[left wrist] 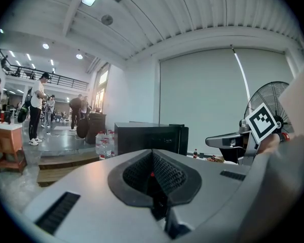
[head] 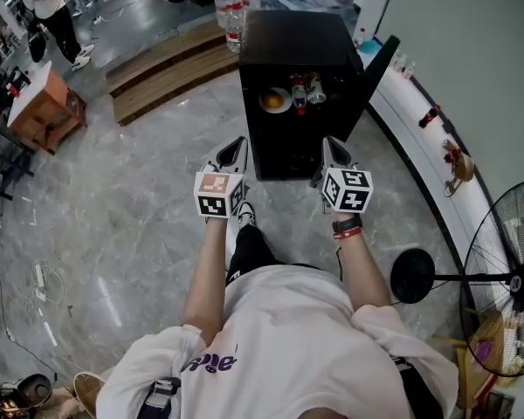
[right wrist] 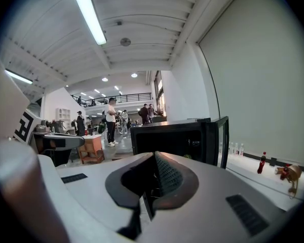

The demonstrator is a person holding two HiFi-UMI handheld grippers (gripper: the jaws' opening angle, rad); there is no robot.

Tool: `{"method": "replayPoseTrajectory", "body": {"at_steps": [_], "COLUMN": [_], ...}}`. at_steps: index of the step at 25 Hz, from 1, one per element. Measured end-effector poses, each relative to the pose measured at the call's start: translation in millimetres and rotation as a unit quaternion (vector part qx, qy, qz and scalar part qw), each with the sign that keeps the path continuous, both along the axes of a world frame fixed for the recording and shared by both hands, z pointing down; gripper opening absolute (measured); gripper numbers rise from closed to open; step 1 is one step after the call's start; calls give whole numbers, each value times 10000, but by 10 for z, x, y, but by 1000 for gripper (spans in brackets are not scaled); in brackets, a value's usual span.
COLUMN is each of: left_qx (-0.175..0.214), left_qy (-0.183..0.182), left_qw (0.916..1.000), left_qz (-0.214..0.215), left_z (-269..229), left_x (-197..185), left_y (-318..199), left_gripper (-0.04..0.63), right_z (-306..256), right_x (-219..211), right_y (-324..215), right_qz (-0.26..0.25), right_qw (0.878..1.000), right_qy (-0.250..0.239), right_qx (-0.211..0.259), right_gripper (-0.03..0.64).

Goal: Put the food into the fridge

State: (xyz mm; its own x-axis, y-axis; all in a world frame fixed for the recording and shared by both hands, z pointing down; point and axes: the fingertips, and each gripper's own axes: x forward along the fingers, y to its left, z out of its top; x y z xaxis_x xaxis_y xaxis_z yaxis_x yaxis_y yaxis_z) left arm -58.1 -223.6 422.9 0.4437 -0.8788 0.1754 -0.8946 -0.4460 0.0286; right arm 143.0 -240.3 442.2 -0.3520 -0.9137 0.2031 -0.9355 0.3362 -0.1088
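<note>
A black mini fridge point(head: 293, 77) stands on the floor ahead with its door point(head: 377, 68) swung open to the right. Inside it I see a plate with orange food point(head: 274, 100) and two bottles point(head: 306, 90). My left gripper point(head: 237, 145) and right gripper point(head: 333, 145) are held side by side just short of the fridge front, both shut with nothing in them. In the left gripper view the shut gripper point(left wrist: 152, 156) faces the fridge point(left wrist: 147, 138). In the right gripper view the shut gripper point(right wrist: 154, 158) faces the fridge's open inside point(right wrist: 169, 140).
A standing fan point(head: 506, 278) is at my right. A white ledge point(head: 419, 138) with small bottles and a toy runs along the right wall. Water bottles point(head: 231, 7) and a wooden platform point(head: 157, 68) lie behind the fridge. A wooden table point(head: 44, 103) and people stand far left.
</note>
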Motion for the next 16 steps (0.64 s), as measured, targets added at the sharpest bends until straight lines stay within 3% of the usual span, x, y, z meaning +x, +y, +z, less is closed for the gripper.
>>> {"method": "replayPoseTrajectory", "body": {"at_steps": [10, 16], "left_qx": [-31, -86], "left_qy": [-10, 65], "left_qw": [10000, 9999], "left_qz": [-10, -53], "left_z": [74, 165], "left_x": [10, -17], "left_y": [-111, -385], "left_gripper": [19, 19], "right_z": [23, 114], "right_x": [22, -33], "right_y": [-133, -349], "right_qz": [-64, -382], "right_qw": [10000, 9993], "right_qy": [2, -4], "right_qx": [15, -64], "right_gripper": [5, 11]}}
